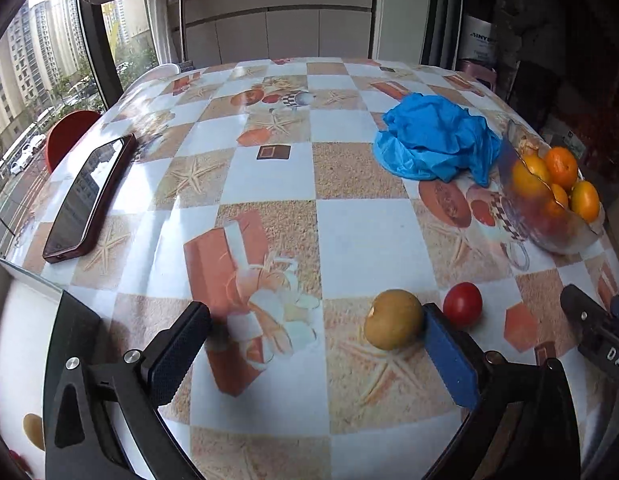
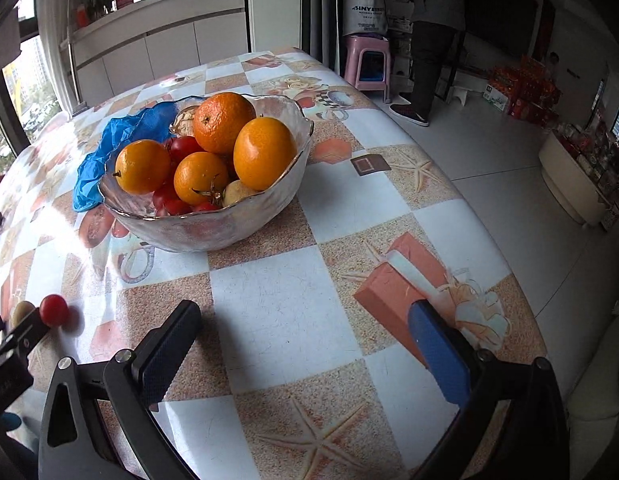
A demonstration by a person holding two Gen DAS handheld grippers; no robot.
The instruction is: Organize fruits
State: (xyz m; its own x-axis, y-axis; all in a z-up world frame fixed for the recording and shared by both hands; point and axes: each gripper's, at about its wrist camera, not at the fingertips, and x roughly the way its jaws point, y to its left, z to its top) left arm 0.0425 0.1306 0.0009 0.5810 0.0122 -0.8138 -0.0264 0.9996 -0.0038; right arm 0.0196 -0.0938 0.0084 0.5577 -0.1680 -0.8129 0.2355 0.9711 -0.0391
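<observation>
Both your grippers gape wide and hold nothing.

The glass bowl (image 2: 213, 216) of oranges and tomatoes stands ahead of your right gripper (image 2: 305, 344). The yellow-green fruit (image 1: 393, 319) lies against the inner face of your left gripper's (image 1: 315, 338) blue finger (image 1: 449, 360); the small tomato (image 1: 462, 303) sits just outside it.

glossy glass bowl (image 2: 269, 208) on shiny plastic tablecloth (image 2: 285, 300).

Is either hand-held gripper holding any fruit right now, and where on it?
Neither. Left hand-held gripper and right hand-held gripper are both open and empty.
</observation>
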